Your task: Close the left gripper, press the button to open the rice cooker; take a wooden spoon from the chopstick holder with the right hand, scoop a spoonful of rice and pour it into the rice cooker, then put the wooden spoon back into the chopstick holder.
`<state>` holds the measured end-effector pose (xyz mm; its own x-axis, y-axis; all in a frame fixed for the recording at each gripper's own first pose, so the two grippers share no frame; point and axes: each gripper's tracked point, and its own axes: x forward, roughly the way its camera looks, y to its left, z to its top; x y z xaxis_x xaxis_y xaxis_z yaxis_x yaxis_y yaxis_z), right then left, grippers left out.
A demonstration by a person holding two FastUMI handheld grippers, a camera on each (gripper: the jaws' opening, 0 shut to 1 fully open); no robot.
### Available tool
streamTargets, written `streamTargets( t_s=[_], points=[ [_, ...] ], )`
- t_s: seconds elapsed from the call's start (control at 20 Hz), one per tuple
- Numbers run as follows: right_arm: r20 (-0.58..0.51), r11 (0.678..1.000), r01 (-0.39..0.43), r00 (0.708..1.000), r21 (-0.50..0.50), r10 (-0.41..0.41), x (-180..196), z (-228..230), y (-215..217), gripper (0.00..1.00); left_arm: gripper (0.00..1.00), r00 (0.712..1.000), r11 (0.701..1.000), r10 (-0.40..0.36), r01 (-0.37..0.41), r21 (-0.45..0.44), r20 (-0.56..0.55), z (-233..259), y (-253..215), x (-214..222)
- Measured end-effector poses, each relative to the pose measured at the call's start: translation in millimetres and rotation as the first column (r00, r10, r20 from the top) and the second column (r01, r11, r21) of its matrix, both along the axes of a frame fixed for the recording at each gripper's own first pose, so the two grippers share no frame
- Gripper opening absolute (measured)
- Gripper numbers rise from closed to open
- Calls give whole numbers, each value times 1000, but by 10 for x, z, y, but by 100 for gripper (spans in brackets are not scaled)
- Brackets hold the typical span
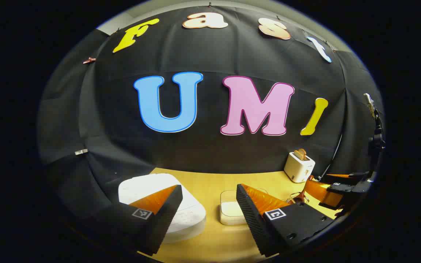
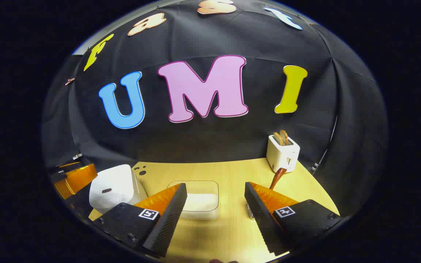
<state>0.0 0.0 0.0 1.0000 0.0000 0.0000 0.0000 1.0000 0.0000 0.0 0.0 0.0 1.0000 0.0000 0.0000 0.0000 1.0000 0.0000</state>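
In the left gripper view, the left gripper hovered above the yellow wooden counter with its fingers spread wide and nothing between them. Just beyond and partly under its left-hand finger sat the white, rounded rice cooker, lid down. Between the fingertips and slightly past them lay a clear, rectangular plastic container of white rice. Beyond the other finger a brown wooden spoon stood in a holder too hidden to make out, and farther back stood a white toaster with two slices of toast.

In the right gripper view, the right gripper also had its fingers parted and empty. The rice container lay just ahead between them. The spoon's handle rose just behind the right-hand finger, in front of the toaster. The rice cooker sat outward of the left-hand finger, near the other gripper.
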Motion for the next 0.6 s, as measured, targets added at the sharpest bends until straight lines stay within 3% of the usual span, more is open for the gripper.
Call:
streamTargets(
  t_s=[0.3, 0.6],
  points=[
    [-42, 997, -73, 996, -14, 73, -22, -120, 321, 99, 96, 997, 996, 76, -78, -53, -32, -125, 304, -180],
    [-41, 994, -106, 994, -30, 105, -115, -154, 427, 99, 96, 996, 995, 83, -84, -53, -36, -196, 325, -242]
  ],
)
